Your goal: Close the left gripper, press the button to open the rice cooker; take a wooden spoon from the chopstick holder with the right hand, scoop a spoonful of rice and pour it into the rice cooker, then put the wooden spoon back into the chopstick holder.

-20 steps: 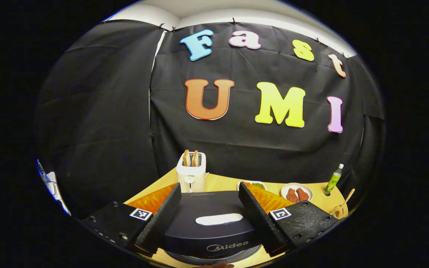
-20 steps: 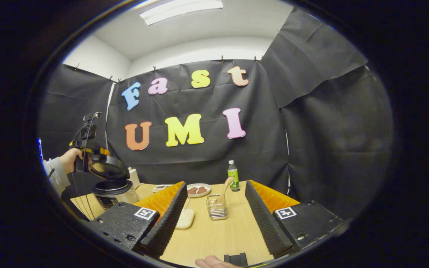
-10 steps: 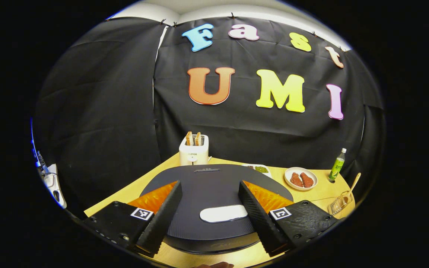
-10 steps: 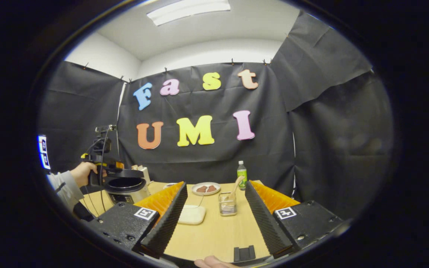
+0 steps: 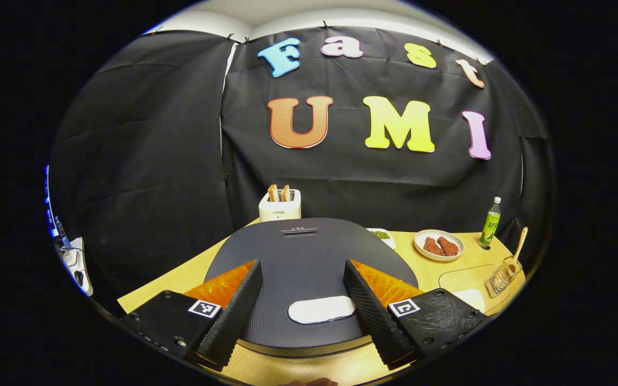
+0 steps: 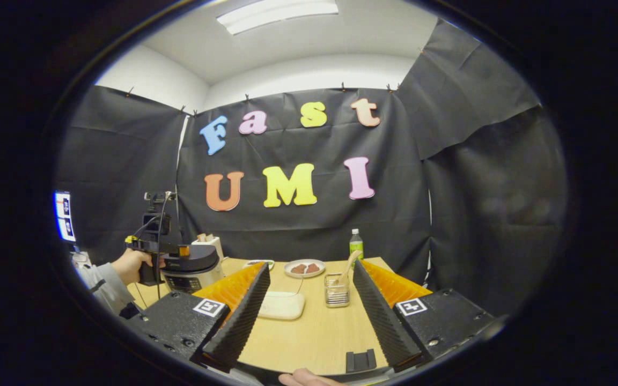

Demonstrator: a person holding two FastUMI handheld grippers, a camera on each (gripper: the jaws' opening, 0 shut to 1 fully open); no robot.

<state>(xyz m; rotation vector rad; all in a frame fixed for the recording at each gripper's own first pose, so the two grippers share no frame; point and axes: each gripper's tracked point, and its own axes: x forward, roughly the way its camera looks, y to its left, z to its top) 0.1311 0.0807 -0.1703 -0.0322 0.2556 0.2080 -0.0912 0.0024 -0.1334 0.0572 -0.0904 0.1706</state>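
Observation:
The dark rice cooker (image 5: 309,252) lies right under my left gripper (image 5: 301,265), its lid down flat. That gripper is open, one finger over each side of the lid, with a white patch (image 5: 321,310) between them. In the right gripper view the rice cooker (image 6: 191,268) stands at the table's left, and a hand (image 6: 134,262) holds the left gripper (image 6: 153,252) against its lid. My right gripper (image 6: 311,265) hangs open and empty above the table. Ahead of it the clear chopstick holder (image 6: 336,289) holds the wooden spoon (image 6: 349,264), next to a white rice dish (image 6: 281,305).
A white toaster (image 5: 280,205) with bread stands behind the cooker. Along the back of the wooden table (image 6: 309,338) are a plate of red meat (image 6: 303,268), a green bottle (image 6: 356,246) and a small dish of greens (image 5: 381,236). The booth's cloth wall closes the back and sides.
The cooker's lid has swung from raised to fully down, and my left gripper came down with it. The right gripper has drawn back slightly and stayed open.

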